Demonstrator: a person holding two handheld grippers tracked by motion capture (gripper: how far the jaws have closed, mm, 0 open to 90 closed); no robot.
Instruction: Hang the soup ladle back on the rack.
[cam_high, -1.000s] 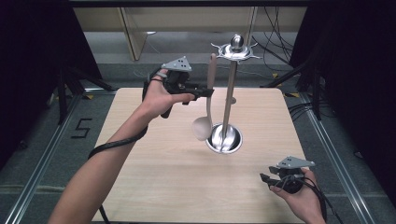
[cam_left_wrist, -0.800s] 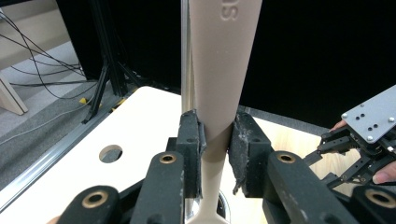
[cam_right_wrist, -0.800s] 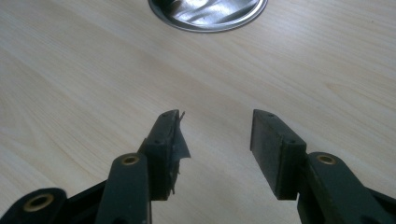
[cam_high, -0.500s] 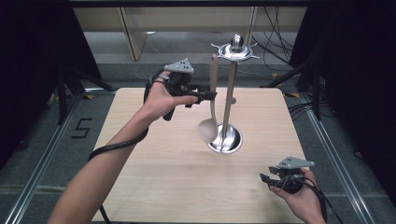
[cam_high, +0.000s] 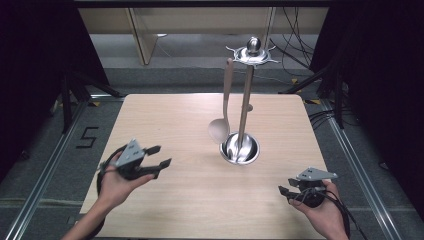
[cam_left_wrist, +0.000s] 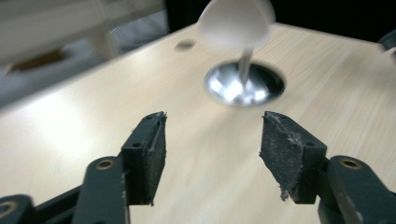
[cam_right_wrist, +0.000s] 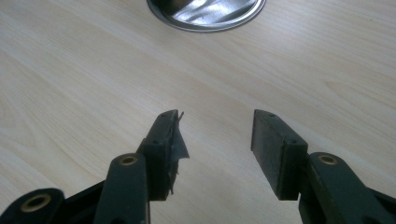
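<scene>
A pale wooden spoon (cam_high: 222, 107) hangs from the tall shiny metal stand (cam_high: 245, 115) on the light wooden table (cam_high: 165, 125). The left hand-held gripper (cam_high: 161, 156) and right hand-held gripper (cam_high: 283, 192) sit wide apart, holding nothing, well away. The hanging looks done; next, rest.

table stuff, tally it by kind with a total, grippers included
Grippers: 2, the left gripper and the right gripper, both open and empty
Metal utensil stands: 1, the stand with a round base
Wooden spoons: 1, the spoon hanging from the stand's top
Total: 4
</scene>
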